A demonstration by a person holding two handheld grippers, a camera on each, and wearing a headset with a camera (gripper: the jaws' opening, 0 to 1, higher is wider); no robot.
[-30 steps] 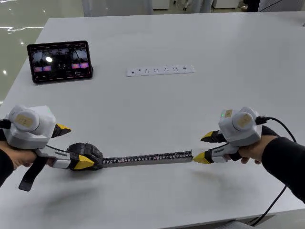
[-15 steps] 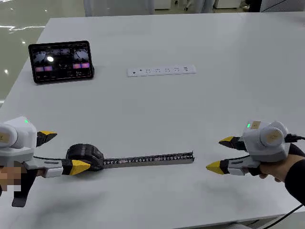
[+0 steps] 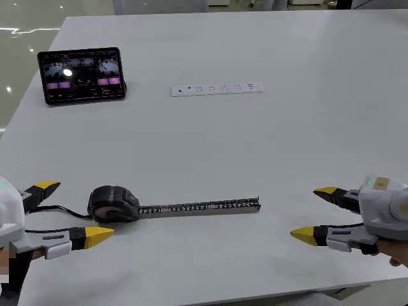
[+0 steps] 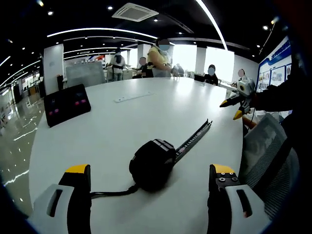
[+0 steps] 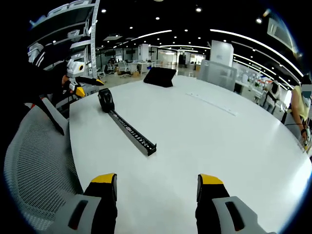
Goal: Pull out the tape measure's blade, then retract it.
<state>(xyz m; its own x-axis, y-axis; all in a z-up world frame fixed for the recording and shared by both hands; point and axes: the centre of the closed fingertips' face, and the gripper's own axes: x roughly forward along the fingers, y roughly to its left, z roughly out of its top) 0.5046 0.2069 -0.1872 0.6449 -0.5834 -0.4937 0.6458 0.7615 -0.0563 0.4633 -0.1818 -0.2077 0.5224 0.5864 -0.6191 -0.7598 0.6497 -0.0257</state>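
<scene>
- The left gripper (image 3: 78, 209) has its two fingers spread wide apart. They hold nothing.
- The tape measure (image 3: 113, 204) lies flat on the white table (image 3: 268, 146), just in front of the left fingertips. It sits in line with the gap between them.
- In the left gripper view the round black case is right between the two yellow fingertips (image 4: 78, 169), a bit ahead of them. Neither fingertip seems to touch it.
- A thin black cord (image 4: 111, 193) runs from the case back toward the left gripper.
- The blade (image 3: 199, 207) is pulled out of the case. It lies straight on the table and points away from the left fingers, toward the right gripper.
- The right gripper (image 3: 308, 212) also has its fingers spread wide, with nothing between them.
- The end of the blade (image 5: 151, 148) stops short of the right fingertips. There is bare table between the blade end and those fingers.
- In the right gripper view the blade runs away from the right fingers to the case, and the left gripper is just past the case.
- A dark tablet (image 3: 81, 74) stands on the table far beyond the left fingers.
- A white power strip (image 3: 217, 88) lies flat far ahead of both grippers, well apart from the tape measure.
</scene>
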